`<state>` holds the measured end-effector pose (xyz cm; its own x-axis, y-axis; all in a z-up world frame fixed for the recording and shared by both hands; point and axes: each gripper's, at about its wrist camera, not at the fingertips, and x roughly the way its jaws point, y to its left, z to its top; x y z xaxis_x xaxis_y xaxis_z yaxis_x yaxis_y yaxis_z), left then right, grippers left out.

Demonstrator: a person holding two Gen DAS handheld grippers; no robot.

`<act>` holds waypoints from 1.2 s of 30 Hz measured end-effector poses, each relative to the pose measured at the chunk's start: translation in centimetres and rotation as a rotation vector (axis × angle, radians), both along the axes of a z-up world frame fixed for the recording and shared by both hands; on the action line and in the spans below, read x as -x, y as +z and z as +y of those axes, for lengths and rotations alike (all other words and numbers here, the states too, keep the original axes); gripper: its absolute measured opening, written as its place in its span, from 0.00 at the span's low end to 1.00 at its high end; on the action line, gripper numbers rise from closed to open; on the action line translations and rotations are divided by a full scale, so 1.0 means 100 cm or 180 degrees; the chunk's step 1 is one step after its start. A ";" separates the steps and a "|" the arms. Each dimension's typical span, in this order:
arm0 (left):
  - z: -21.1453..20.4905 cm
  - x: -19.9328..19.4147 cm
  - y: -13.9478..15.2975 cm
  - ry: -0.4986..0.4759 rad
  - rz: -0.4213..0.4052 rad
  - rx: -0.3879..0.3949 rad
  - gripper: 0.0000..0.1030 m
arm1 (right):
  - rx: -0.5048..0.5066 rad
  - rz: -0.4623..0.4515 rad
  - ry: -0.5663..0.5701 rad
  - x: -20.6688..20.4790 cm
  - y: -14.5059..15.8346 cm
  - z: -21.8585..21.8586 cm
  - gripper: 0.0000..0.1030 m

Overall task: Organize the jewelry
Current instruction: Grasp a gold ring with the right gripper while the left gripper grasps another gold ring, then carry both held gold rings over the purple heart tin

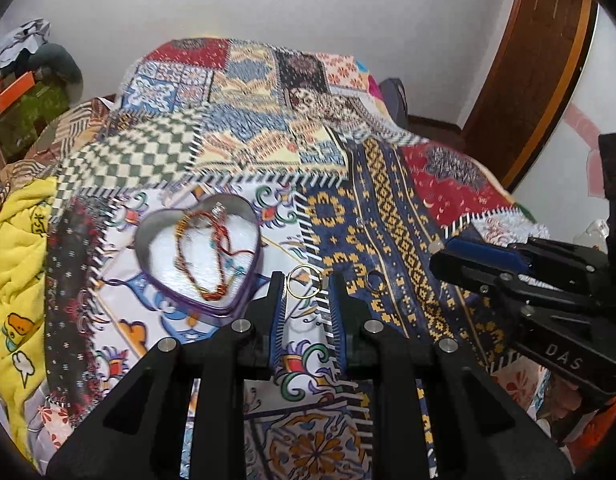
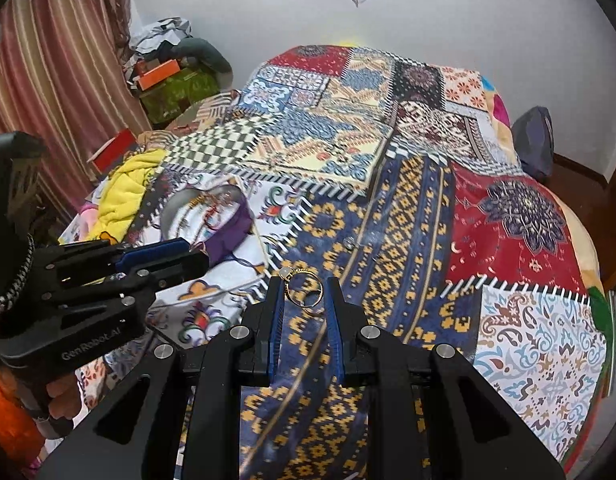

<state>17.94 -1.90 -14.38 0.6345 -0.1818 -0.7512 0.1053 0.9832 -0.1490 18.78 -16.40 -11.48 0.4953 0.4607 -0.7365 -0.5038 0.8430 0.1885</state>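
Readable text: "GenRobot.AI" on the left gripper's body as seen from the right wrist; "DAS" on the right gripper's body as seen from the left wrist.

Surface: a bed under a patchwork quilt (image 2: 388,216) of printed panels. Room: white wall, striped curtain (image 2: 47,80) at left, wooden door frame (image 1: 536,68) at right, yellow blanket (image 1: 19,264) at the bed's edge.

Count: one heart-shaped tin (image 1: 197,250) on the quilt, holding red-and-gold beaded strands; two gold rings.

Left gripper (image 1: 305,286): fingers grasping a plain gold ring (image 1: 305,282) between the tips, just beside the tin.

Right gripper (image 2: 303,292): fingers grasping a stone-set gold ring (image 2: 303,286), over the blue-and-gold panel. A small pale item (image 2: 349,243) lies beyond; kind unclear.
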 end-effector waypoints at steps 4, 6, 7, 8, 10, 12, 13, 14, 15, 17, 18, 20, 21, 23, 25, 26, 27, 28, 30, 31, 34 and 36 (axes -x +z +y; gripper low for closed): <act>0.012 0.008 0.012 0.0081 -0.0095 0.0032 0.20 | -0.0027 -0.0060 0.0056 0.002 0.008 0.011 0.17; 0.018 0.009 0.015 0.0118 -0.0135 0.0023 0.20 | -0.0037 -0.0080 0.0075 0.003 0.010 0.015 0.17; 0.020 0.010 0.016 0.0132 -0.0150 0.0011 0.20 | -0.0045 -0.0092 0.0097 0.003 0.012 0.019 0.17; 0.024 0.011 0.017 0.0161 -0.0166 -0.0015 0.20 | -0.0047 -0.0097 0.0105 0.003 0.012 0.022 0.17; 0.030 0.013 0.018 0.0207 -0.0176 -0.0030 0.20 | -0.0056 -0.0105 0.0143 0.001 0.013 0.030 0.17; 0.038 0.014 0.018 0.0254 -0.0175 -0.0024 0.20 | -0.0060 -0.0111 0.0176 0.001 0.014 0.037 0.17; 0.042 0.014 0.017 0.0281 -0.0173 -0.0023 0.20 | -0.0064 -0.0110 0.0195 0.000 0.014 0.040 0.17; 0.045 0.013 0.016 0.0301 -0.0170 -0.0019 0.20 | -0.0067 -0.0110 0.0208 0.001 0.014 0.042 0.17; 0.049 0.014 0.015 0.0326 -0.0166 -0.0017 0.20 | -0.0070 -0.0111 0.0226 0.000 0.014 0.045 0.17; 0.058 0.014 0.014 0.0380 -0.0151 -0.0015 0.20 | -0.0070 -0.0116 0.0266 -0.001 0.014 0.051 0.17; 0.061 0.013 0.013 0.0398 -0.0144 -0.0013 0.20 | -0.0072 -0.0118 0.0285 -0.002 0.014 0.054 0.18; 0.068 0.013 0.012 0.0430 -0.0141 -0.0012 0.20 | -0.0087 -0.0116 0.0321 -0.005 0.014 0.061 0.18; 0.070 0.013 0.011 0.0441 -0.0142 -0.0015 0.20 | -0.0091 -0.0115 0.0330 -0.006 0.014 0.062 0.18; 0.076 0.011 0.010 0.0461 -0.0142 -0.0006 0.20 | -0.0098 -0.0107 0.0362 -0.009 0.013 0.068 0.18; 0.080 0.009 0.009 0.0468 -0.0136 0.0015 0.20 | -0.0078 -0.0095 0.0415 -0.013 0.011 0.075 0.18; 0.082 0.007 0.008 0.0472 -0.0139 0.0018 0.20 | -0.0070 -0.0096 0.0431 -0.014 0.011 0.078 0.17; 0.082 0.007 0.008 0.0474 -0.0144 0.0014 0.20 | -0.0060 -0.0102 0.0455 -0.015 0.011 0.081 0.18; 0.083 0.006 0.007 0.0474 -0.0149 0.0012 0.20 | -0.0048 -0.0112 0.0481 -0.017 0.011 0.085 0.18; 0.085 0.002 0.005 0.0465 -0.0156 0.0025 0.20 | -0.0037 -0.0126 0.0511 -0.020 0.012 0.090 0.17; 0.085 0.000 0.004 0.0464 -0.0158 0.0027 0.20 | -0.0039 -0.0130 0.0524 -0.023 0.012 0.093 0.17; 0.087 -0.008 0.001 0.0458 -0.0153 0.0042 0.20 | -0.0054 -0.0110 0.0539 -0.030 0.010 0.099 0.17; 0.089 -0.012 -0.002 0.0455 -0.0146 0.0046 0.20 | -0.0066 -0.0076 0.0542 -0.037 0.007 0.101 0.18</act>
<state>19.17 6.99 -14.56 0.6884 -0.0977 -0.7187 -0.0285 0.9865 -0.1614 22.46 -6.28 -10.81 0.4259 0.5545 -0.7149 -0.6436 0.7410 0.1914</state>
